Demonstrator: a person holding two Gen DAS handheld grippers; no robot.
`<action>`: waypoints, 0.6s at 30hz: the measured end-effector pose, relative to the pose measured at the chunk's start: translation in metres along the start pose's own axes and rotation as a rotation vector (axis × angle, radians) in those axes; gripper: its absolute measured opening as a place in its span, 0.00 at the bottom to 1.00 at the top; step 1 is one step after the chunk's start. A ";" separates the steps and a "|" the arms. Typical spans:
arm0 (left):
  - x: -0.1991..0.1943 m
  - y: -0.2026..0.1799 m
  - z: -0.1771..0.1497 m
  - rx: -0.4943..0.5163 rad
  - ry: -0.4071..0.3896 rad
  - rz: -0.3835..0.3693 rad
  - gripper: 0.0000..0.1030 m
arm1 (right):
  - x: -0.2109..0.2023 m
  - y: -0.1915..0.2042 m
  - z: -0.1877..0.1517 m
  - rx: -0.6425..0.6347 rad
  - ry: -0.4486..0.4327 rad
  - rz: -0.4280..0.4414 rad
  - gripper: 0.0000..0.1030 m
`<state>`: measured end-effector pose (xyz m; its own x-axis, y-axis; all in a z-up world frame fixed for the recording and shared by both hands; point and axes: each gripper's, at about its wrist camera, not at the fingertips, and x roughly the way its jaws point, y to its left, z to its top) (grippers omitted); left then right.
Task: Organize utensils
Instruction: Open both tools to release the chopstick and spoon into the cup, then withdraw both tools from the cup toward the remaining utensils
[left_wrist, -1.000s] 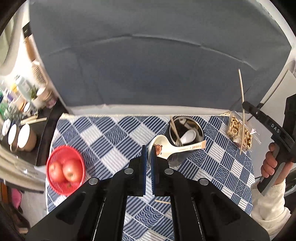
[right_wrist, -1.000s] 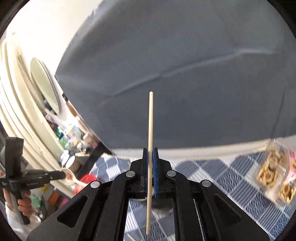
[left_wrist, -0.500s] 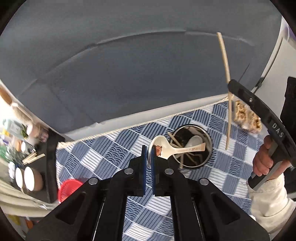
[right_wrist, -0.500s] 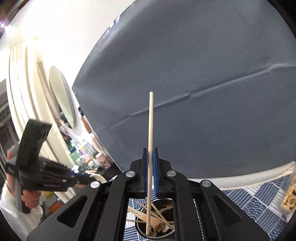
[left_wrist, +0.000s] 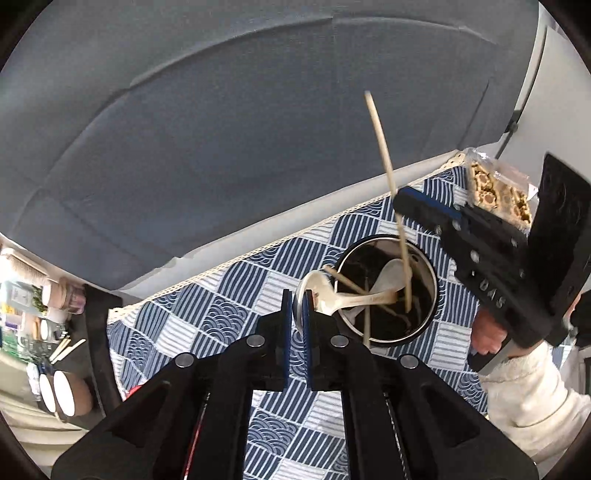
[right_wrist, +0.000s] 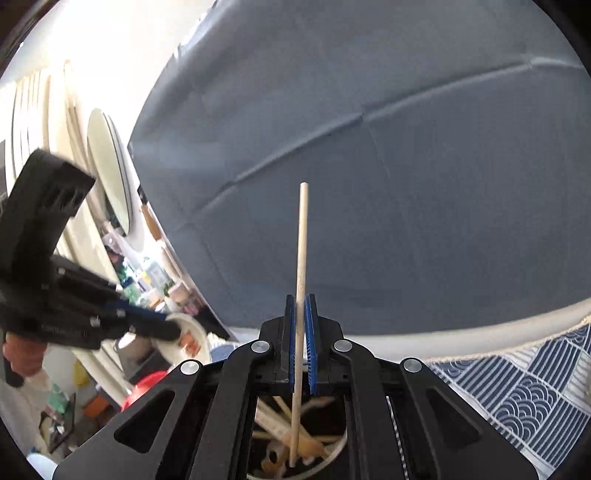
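Since the earlier frames the chopstick (right_wrist: 300, 280) has been carried from above the cloth to over the metal cup (left_wrist: 428, 266), and its lower end is now seen inside the cup's rim at the bottom centre of the right wrist view. The chopstick is held nearly upright between the blue pads of the right gripper (right_wrist: 300, 343), whose jaws are closed to a narrow gap on the stick. In the left wrist view the same gripper (left_wrist: 410, 206) is seen at the right of the frame, above the cup.

A white spoon (left_wrist: 332, 295) is pinched at its bowl edge by the left gripper (left_wrist: 296, 332), its jaws closed tightly; the handle is pointed across the cup's mouth. Other chopsticks and a second spoon are seen inside the cup. The cup is stood on a blue patterned cloth (left_wrist: 207, 314). A packet of snacks (left_wrist: 495, 192) is lain at the upper right, beside the cup.
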<state>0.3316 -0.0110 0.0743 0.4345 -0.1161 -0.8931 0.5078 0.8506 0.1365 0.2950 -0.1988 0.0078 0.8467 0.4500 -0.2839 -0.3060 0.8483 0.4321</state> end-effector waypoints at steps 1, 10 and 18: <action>-0.001 0.001 0.000 -0.010 -0.005 -0.013 0.15 | -0.002 0.002 0.001 -0.006 0.006 -0.002 0.09; -0.033 0.028 -0.024 -0.158 -0.102 -0.021 0.75 | -0.042 0.014 0.024 -0.120 0.027 -0.063 0.45; -0.047 0.029 -0.059 -0.239 -0.098 0.067 0.94 | -0.062 0.035 0.030 -0.203 0.101 -0.075 0.74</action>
<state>0.2819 0.0497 0.0945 0.5370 -0.0949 -0.8382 0.2903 0.9537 0.0781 0.2443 -0.2053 0.0662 0.8258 0.4002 -0.3974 -0.3335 0.9147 0.2282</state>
